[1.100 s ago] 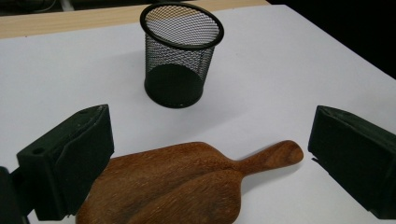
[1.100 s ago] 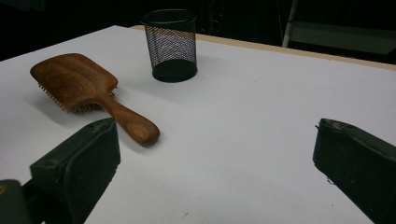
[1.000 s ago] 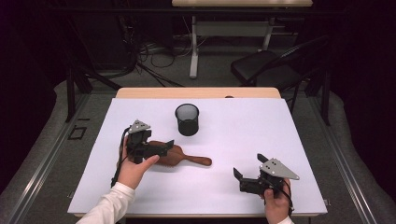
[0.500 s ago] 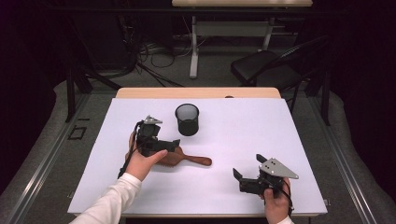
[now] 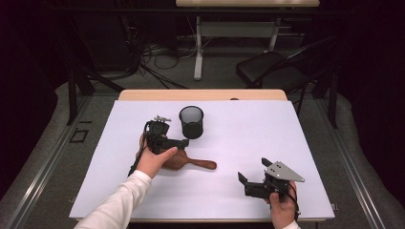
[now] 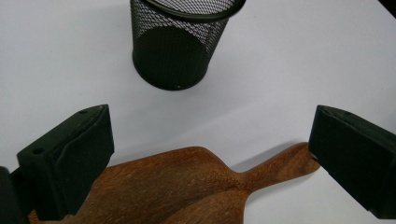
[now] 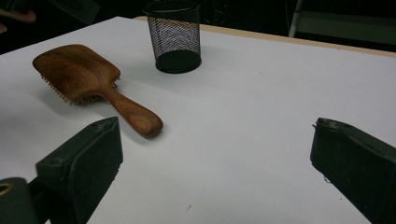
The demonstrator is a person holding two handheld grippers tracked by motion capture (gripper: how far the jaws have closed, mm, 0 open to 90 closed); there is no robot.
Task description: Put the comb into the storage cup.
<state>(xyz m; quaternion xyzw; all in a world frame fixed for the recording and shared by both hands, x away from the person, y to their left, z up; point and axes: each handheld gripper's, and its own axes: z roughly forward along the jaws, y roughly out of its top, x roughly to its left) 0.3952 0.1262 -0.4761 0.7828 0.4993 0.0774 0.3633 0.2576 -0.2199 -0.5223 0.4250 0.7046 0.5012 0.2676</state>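
Hovering over the wooden hairbrush [image 5: 184, 161], left claw [image 6: 205, 149] gapes wide with jaws straddling the brush head, likely lining up a grab. Brush lies bristles-down on the white bench [image 5: 310, 143], just in front of the mesh cup [image 5: 191, 121], handle free. Right claw [image 5: 249, 183], also wide, sits parked well apart.
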